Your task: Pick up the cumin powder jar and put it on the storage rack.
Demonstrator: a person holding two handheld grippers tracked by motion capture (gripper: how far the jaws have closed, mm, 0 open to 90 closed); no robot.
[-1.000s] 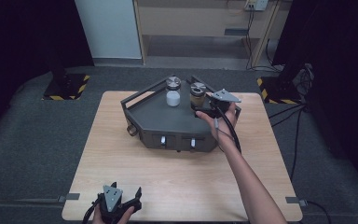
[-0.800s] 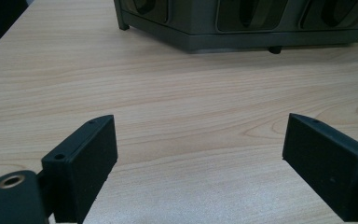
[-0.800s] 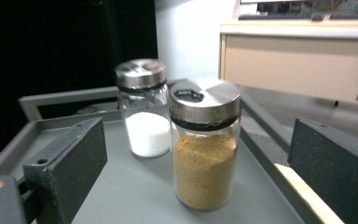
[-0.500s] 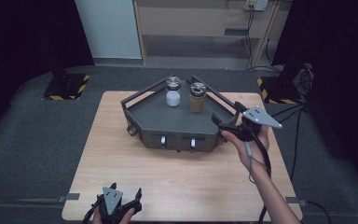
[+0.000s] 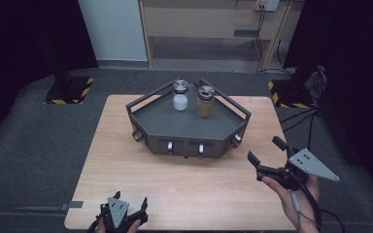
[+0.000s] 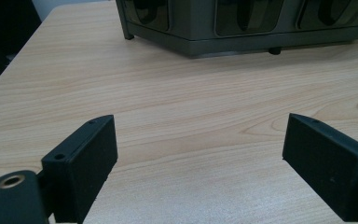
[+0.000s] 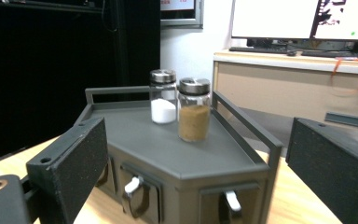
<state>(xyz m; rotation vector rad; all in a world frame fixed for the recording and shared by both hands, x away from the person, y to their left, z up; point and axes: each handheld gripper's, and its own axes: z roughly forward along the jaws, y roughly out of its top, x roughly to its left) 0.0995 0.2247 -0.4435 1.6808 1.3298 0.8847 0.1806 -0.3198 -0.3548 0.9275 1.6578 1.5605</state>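
Note:
A dark grey drawer unit (image 5: 187, 127) with a railed top stands at the table's far middle; its lower front (image 6: 242, 28) shows in the left gripper view. On its top stand two glass jars with metal lids: one holds white powder (image 5: 180, 95) (image 7: 162, 97), the other brown powder (image 5: 205, 101) (image 7: 194, 109). My right gripper (image 5: 266, 154) (image 7: 196, 172) is open and empty, held off the unit's right front corner. My left gripper (image 5: 124, 209) (image 6: 200, 158) is open and empty, low over the table's near edge.
The unit has small drawers with metal handles (image 7: 133, 185) on its front faces. The wooden table (image 5: 184, 189) is bare between the unit and my grippers. Beyond the table stand a cabinet (image 5: 213, 29) and dark curtains.
My right gripper has drawn back from the brown jar on the unit's top, moving right and toward the near side, with nothing in it. The left gripper has stayed still.

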